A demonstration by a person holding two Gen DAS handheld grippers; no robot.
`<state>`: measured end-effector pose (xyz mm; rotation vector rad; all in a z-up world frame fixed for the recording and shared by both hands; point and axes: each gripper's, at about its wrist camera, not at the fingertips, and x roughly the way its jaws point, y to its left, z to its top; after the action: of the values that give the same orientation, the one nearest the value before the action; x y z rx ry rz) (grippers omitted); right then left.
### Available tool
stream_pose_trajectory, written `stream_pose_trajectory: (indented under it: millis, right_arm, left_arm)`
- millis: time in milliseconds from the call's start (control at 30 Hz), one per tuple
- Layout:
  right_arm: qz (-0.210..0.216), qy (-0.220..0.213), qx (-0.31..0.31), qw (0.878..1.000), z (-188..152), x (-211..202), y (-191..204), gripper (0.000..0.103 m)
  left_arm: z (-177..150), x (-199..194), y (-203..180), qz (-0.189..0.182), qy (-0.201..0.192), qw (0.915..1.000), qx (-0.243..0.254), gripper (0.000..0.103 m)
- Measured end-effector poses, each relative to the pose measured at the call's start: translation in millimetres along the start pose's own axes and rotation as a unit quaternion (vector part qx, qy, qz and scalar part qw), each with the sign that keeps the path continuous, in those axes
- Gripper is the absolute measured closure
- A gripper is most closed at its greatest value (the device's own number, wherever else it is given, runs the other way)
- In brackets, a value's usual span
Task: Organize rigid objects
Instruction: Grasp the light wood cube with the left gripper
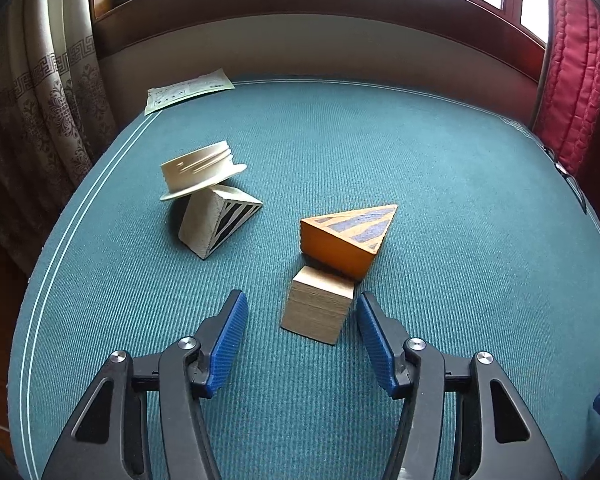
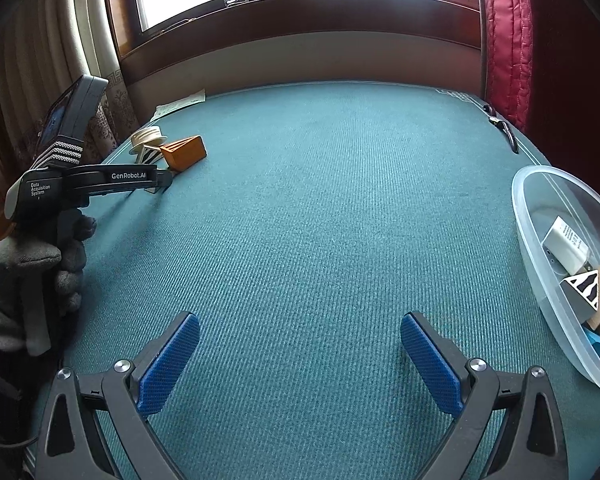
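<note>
While the left gripper (image 1: pixel 300 316) holds its fingers spread around the plain wooden block (image 1: pixel 318 308) at lower centre of the tabletop (image 1: pixel 440 200) without pressing it, the orange wedge (image 1: pixel 346 236) touches that block's far side. At lower centre of its own view the right gripper (image 2: pixel 300 356) has its fingers spread with nothing between, and the clear bowl (image 2: pixel 540 216) at right holds several pieces.

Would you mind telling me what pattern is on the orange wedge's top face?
Dark diagonal stripes on the orange wedge, clearest in the left wrist view.

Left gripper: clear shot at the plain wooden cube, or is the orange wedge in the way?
Probably yes. The plain wooden cube sits just ahead of the open left gripper, nothing between. The orange striped wooden wedge leans on its far top edge and may shift when lifted.
</note>
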<state>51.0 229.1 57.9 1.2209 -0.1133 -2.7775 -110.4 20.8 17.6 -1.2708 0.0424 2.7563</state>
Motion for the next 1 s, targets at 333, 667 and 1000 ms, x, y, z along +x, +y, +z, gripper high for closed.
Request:
stream_pose_trajectory:
  millis: [333, 667, 1000]
  right_arm:
    - [0.008, 0.016, -0.015, 1.0, 3, 10, 12, 0.001]
    - [0.023, 0.03, -0.032, 0.999, 22, 30, 34, 0.001]
    - [0.05, 0.027, -0.032, 0.998, 74, 71, 62, 0.001]
  left_arm:
    - [-1, -5, 8, -0.028, -0.01, 0.9995, -0.012, 0.068]
    - [-6, -25, 30, -0.015, -0.035, 0.9979, -0.052, 0.068]
    - [-7, -40, 63, 0.025, -0.058, 0.9932, -0.098, 0.068]
